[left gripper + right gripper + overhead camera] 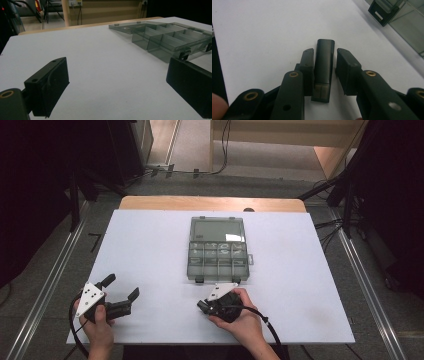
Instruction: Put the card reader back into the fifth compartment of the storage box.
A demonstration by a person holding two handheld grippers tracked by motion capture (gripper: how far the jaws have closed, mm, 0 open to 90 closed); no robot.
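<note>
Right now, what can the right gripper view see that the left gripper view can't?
Right gripper view: a small black bar lying between its jaws, which sit close around it with a slight gap on one side. Left gripper view: the box's empty compartments, its flat lid, and chairs beyond the table. Both: the white table and the box's black latches.

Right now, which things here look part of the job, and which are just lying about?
Likely in the job:
- small black stick, between the right gripper jaws
- open compartment box
- left gripper, open, idle

Just about:
- black angled tool on the floor
- floor cables
</note>
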